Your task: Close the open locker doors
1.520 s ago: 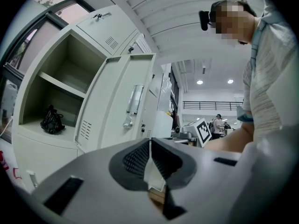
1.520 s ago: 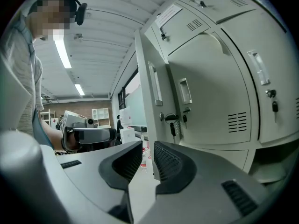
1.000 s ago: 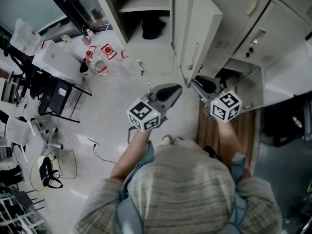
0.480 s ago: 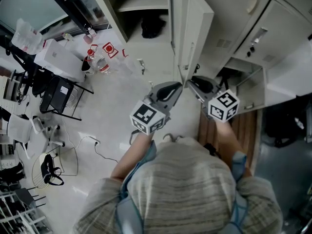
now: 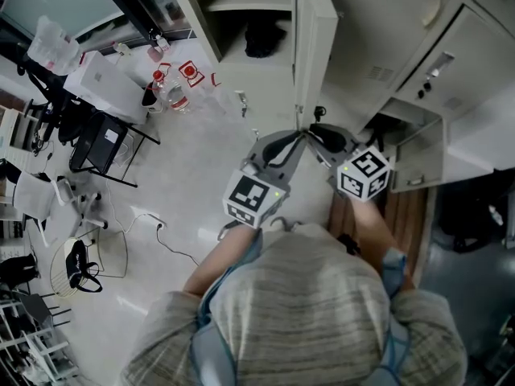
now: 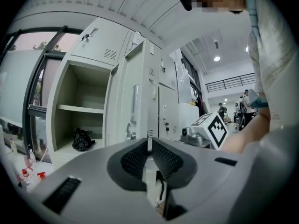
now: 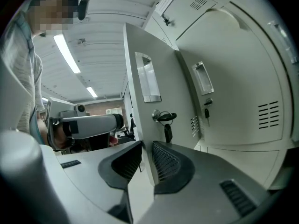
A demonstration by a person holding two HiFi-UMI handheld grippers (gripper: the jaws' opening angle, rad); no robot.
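door (image 5: 315,43): standing open beside open locker (image 5: 241,5) | left gripper (image 6: 149,144): jaws closing tight on door edge | right gripper (image 7: 145,158): clamping the same edge, opposite left gripper

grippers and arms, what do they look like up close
Both grey moulded plastic: left gripper and right gripper each have dark ribbed pads and a white cube with black square markers. Light blue sleeves, forearms bare.

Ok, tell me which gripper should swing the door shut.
The right gripper, I'd say: its jaws clamp the door's free edge. The left gripper only points at it, jaws together.
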